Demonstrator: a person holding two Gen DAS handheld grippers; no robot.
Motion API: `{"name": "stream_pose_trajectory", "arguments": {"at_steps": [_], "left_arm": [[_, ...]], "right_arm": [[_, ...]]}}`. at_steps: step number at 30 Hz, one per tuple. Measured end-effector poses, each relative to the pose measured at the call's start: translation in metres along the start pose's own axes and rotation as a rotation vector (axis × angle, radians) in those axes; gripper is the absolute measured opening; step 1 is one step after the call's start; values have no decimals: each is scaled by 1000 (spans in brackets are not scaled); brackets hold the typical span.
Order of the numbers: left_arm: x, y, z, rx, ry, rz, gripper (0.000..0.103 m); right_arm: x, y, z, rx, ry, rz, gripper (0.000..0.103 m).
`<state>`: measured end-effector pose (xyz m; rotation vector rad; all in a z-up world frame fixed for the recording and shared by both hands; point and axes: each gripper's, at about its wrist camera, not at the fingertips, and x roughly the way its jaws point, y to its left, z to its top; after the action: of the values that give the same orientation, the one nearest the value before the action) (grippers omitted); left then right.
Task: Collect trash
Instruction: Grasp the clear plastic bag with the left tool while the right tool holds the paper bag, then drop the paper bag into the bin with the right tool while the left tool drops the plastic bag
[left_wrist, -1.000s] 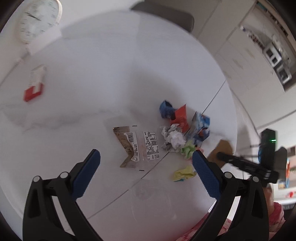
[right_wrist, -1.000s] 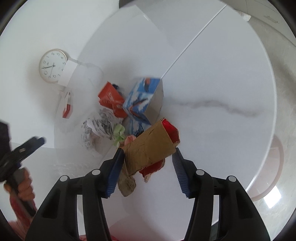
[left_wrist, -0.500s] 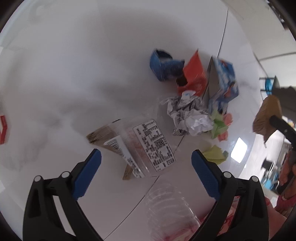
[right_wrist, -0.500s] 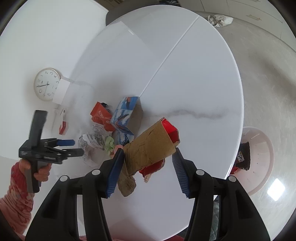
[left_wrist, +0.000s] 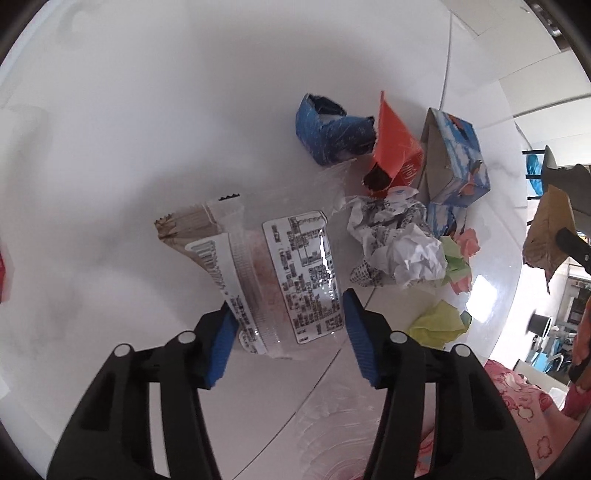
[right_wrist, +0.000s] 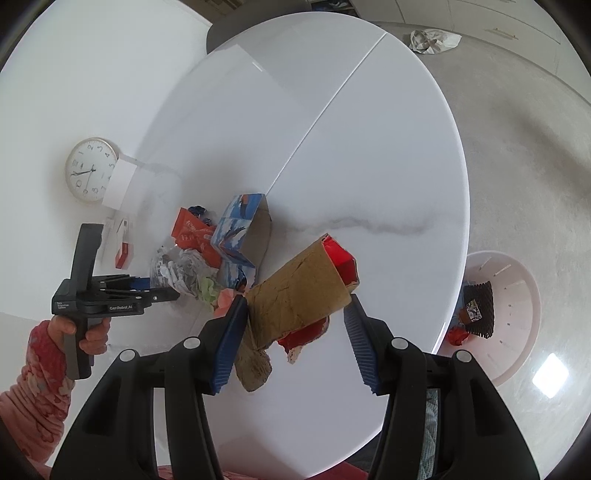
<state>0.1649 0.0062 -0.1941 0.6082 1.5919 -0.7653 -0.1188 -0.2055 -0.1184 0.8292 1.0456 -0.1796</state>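
1. Trash lies in a pile (left_wrist: 399, 236) on the white table (right_wrist: 369, 147).
2. Left gripper (left_wrist: 288, 332) pinches a clear wrapper (left_wrist: 291, 273) by its near end.
3. Right gripper (right_wrist: 295, 325) pinches a brown torn box (right_wrist: 299, 291), held up over the table.
4. White bin (right_wrist: 517, 317) sits on the floor beside the table.

Your left tongs (left_wrist: 288, 325) and right tongs (right_wrist: 295, 332) look alike: glossy black arms, each carrying two round silver screws, ending in ribbed blue pads (left_wrist: 360, 343). From the right wrist view, your left tool shows a black pistol grip with small white lettering. Your hand (right_wrist: 92, 332) is bare, below a pink sleeve (right_wrist: 37, 387) with a red floral print.
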Motion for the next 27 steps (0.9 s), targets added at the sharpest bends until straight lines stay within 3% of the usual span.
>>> {"name": "stream_pose_trajectory", "arguments": {"at_steps": [8, 15, 21, 27], "left_arm": [[-31, -14, -17, 0, -112, 50, 49], [-78, -35, -42, -58, -251, 117, 49], [-127, -89, -71, -53, -405, 101, 50], [-122, -167, -73, -14, -441, -8, 50]], "right_arm": [[-8, 4, 0, -41, -14, 0, 55], [-50, -16, -9, -81, -81, -43, 55], [-67, -88, -39, -39, -63, -221, 55], [-10, -177, -64, 80, 56, -293, 55]]}}
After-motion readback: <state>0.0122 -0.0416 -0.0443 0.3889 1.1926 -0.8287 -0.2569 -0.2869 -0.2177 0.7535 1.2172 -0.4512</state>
